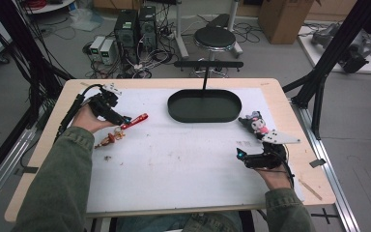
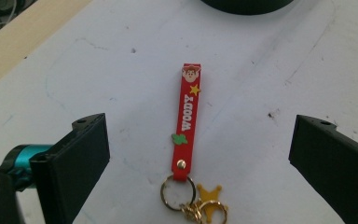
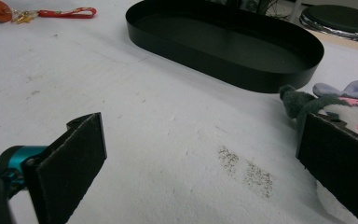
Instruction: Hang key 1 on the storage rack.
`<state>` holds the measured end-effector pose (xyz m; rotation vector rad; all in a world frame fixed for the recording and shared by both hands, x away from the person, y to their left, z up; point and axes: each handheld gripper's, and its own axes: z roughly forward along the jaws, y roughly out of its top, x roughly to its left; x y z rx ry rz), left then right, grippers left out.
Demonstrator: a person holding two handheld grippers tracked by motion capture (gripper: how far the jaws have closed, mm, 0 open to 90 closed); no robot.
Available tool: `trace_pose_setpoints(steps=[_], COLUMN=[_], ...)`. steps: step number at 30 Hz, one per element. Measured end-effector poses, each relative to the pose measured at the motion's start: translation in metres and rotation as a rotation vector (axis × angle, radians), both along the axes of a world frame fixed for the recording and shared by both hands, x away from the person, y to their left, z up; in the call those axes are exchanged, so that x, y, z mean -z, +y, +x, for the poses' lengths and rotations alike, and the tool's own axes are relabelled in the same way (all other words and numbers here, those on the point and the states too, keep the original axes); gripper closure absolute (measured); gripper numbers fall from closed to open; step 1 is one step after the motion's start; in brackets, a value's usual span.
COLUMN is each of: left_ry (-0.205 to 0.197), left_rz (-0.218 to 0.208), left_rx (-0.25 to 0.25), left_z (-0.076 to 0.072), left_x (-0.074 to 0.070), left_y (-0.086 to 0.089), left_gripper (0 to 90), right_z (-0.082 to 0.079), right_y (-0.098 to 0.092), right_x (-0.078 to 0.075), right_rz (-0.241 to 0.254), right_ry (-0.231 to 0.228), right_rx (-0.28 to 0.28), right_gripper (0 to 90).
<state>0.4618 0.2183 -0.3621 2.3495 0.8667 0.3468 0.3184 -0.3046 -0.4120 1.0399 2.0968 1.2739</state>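
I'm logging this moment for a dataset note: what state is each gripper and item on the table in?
Left gripper: open, jaws either side of the strap, not touching it.
Right gripper: open, holding nothing, plush beside one jaw.
Red rubber "WOODY" keychain strap: flat on the white mat, ungripped.
Gold star charm: lying by the key ring.
Black oval metal tray: upright, empty.
Dark-eared plush toy: on the mat, outside the tray.

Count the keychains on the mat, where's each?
1: the red Woody keychain lies flat between the open left gripper jaws, on the mat's left side; its orange charm end may overlap another.
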Motion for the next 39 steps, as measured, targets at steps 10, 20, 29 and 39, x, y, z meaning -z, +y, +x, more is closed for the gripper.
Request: trace_pose_setpoints(steps=[10, 20, 29, 39], left_ry=[0.100, 0.161, 0.188, 0.143], left_rz=[0.003, 0.037, 0.015, 0.073], left_rx=[0.030, -0.037, -0.032, -0.074], left_z=[0.035, 0.047, 0.054, 0.051], left_x=[0.030, 0.050, 0.055, 0.058], left_y=[-0.018, -0.021, -0.024, -0.029], left_gripper=[6.6, 10.0, 26.1, 63.4], right_z=[0.001, -0.001, 0.000, 0.001], right_y=[-0.001, 0.002, 0.002, 0.001], right_x=[0.000, 0.002, 0.002, 0.003], right_rz=[0.033, 0.019, 0.015, 0.000], right_ry=[-0.002, 0.007, 0.002, 0.003], right_rx=[-0.014, -0.021, -0.029, 0.016], right_gripper=[0.5, 0.5, 0.5, 0.5])
